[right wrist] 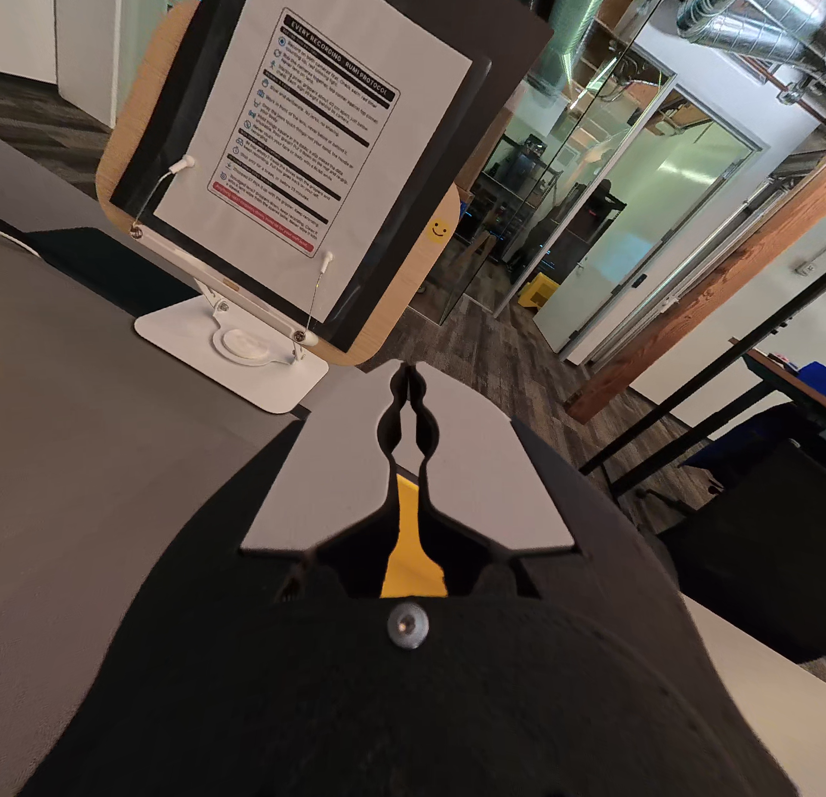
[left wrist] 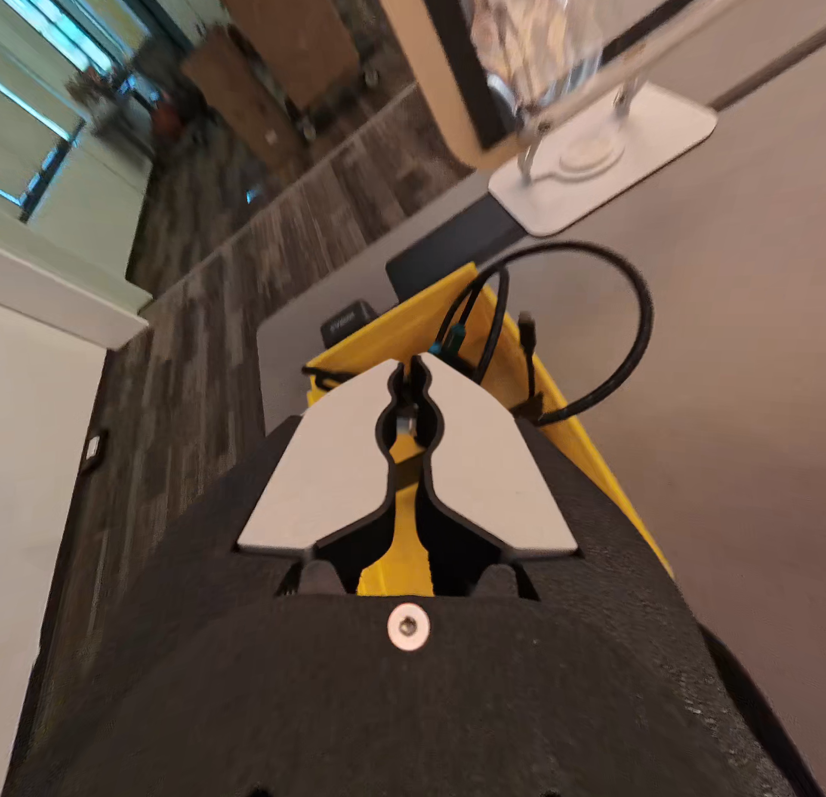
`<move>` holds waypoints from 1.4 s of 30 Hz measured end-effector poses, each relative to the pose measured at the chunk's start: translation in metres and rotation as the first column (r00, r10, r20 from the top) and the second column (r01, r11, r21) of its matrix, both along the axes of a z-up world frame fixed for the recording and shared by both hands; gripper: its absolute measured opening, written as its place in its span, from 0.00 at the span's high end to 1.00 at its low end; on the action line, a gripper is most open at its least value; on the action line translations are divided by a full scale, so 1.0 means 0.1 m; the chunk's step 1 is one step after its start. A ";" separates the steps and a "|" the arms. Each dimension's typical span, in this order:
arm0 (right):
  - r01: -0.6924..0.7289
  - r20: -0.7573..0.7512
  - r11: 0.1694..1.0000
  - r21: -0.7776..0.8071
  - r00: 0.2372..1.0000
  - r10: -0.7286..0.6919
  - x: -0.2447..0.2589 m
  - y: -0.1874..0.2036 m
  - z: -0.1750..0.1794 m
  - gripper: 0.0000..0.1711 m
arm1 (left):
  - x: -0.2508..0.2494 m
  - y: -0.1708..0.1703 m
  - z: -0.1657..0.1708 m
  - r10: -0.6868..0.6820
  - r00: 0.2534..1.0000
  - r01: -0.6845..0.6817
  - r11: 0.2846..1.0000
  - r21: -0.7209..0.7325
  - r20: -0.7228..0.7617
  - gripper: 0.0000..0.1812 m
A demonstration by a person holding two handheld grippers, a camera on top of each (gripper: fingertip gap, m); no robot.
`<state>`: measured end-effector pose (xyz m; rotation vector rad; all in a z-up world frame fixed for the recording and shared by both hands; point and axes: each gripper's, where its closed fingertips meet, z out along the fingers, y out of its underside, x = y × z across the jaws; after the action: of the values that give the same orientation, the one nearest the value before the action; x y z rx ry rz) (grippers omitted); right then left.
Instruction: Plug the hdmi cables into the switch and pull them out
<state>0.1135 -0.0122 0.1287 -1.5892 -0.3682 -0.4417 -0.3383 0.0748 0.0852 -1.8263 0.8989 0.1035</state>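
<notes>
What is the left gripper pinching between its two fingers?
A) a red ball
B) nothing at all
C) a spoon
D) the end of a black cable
D: in the left wrist view, the left gripper has its fingers closed around a black cable plug with a metal tip, above the yellow tray.

My left wrist view is smeared by motion blur: the windows (left wrist: 53,83) far off to my upper left glow with daylight, and the document stand (left wrist: 581,105) ahead is streaked. My right wrist view is sharp and evenly lit; glass partitions (right wrist: 625,185) ahead to the right carry pale reflections. Straight lines bow toward both pictures' edges.
</notes>
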 end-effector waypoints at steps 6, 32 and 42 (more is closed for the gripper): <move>0.017 0.052 0.998 -0.059 0.999 -0.014 0.03 0.04 -0.11 0.99 | -0.52 0.10 -0.62 0.128 0.984 -0.157 0.953 -0.259 -0.126 0.74; 0.019 0.297 0.975 -0.219 0.954 0.048 -0.09 0.39 -0.66 0.92 | -0.48 0.45 -0.77 -0.491 0.646 0.492 0.853 -0.173 -0.585 0.74; -0.060 0.362 0.965 -0.255 0.920 0.153 -0.38 0.35 -0.75 0.88 | -0.39 0.52 -1.11 -0.626 0.410 0.662 0.705 -0.256 -0.664 0.83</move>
<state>0.0755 0.0225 0.0536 -1.7047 -0.8284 -0.6408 -0.3772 0.1271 -0.0254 -1.2234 2.1151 0.3599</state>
